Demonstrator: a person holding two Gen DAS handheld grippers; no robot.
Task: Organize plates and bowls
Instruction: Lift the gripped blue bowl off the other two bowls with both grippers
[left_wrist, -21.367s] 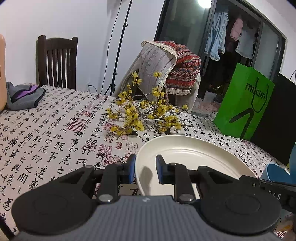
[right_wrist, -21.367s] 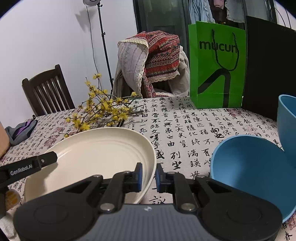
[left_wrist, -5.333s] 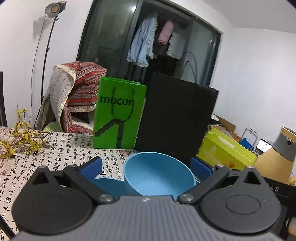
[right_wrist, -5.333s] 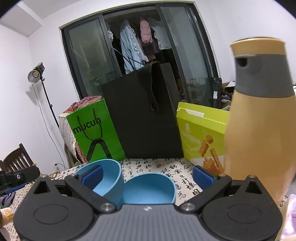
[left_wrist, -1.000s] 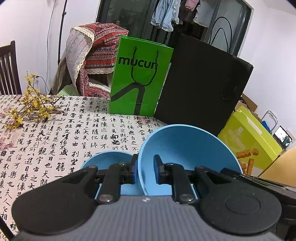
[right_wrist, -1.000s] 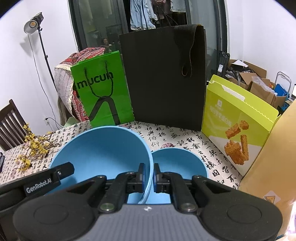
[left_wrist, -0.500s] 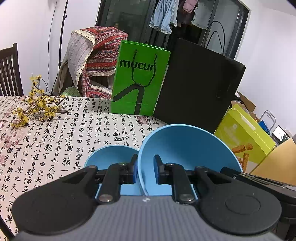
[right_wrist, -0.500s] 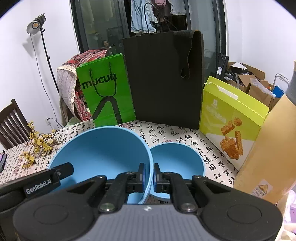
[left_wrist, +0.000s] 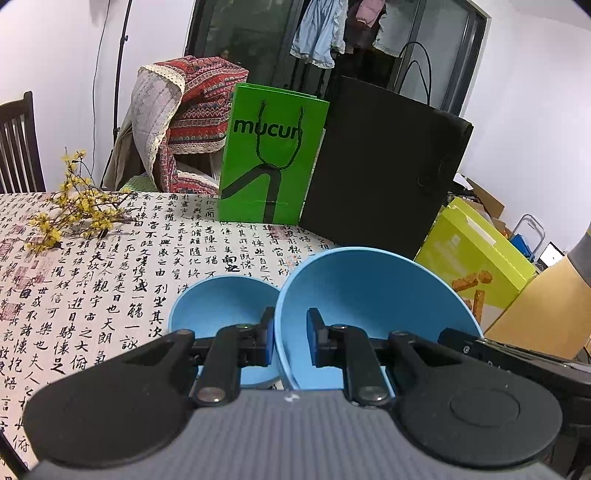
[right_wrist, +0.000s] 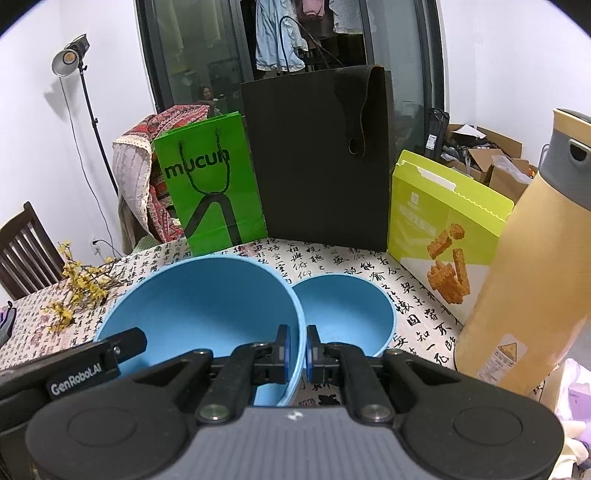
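Both grippers clamp opposite rims of the big bowl (left_wrist: 373, 291), held beside the small bowl (left_wrist: 221, 299) on the surface (left_wrist: 110, 258): left gripper (left_wrist: 290, 339) on its left rim, right gripper (right_wrist: 297, 350) on its right rim, fingers closed on the wall. Beyond the small bowl, a green bag (left_wrist: 269, 155) and black bag (left_wrist: 380, 177) stand; open cloth stretches toward the flowers (left_wrist: 74, 206).
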